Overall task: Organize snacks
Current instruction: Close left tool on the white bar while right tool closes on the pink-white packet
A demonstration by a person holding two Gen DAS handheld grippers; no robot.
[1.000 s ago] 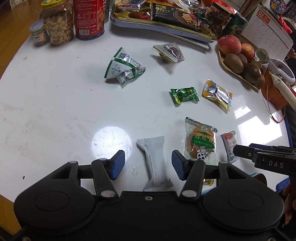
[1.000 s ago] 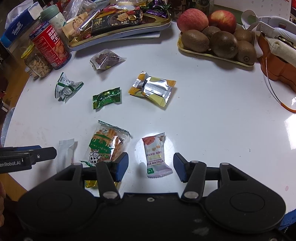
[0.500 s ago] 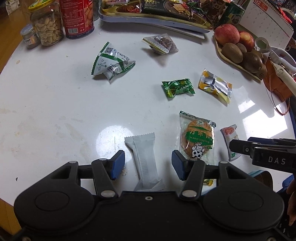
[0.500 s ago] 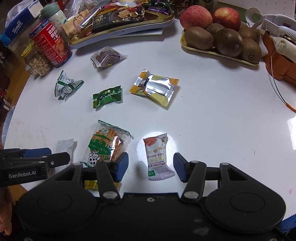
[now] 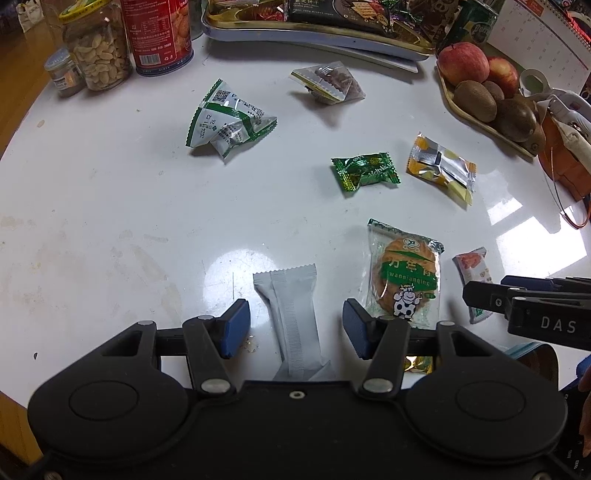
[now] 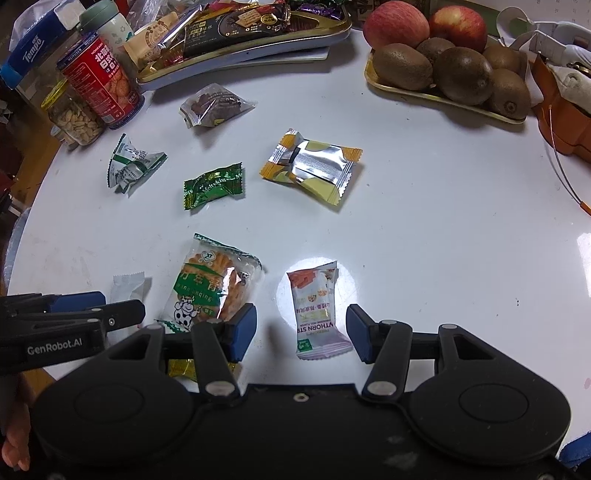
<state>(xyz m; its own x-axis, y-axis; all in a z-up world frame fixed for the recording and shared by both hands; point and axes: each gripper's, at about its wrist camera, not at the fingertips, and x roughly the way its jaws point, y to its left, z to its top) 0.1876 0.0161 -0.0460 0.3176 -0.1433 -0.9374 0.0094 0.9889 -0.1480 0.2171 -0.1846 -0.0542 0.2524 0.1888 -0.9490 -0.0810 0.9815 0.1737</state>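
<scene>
My left gripper is open, its blue pads on either side of a white snack bar lying on the white table. My right gripper is open around a small hawthorn strip packet. A green biscuit pack lies between the two grippers and also shows in the right wrist view. Further out lie a green candy, a yellow-silver packet, a green-white packet and a clear brown-filled packet. A gold snack tray stands at the back.
A peanut jar and a red can stand at the back left. A fruit tray with apples and kiwis is at the back right, with an orange bag beside it. The table edge runs close below both grippers.
Both grippers have moved slightly toward the near edge of the table and lowered over their packets; the white bar and hawthorn packet now sit further forward between the open pads.
</scene>
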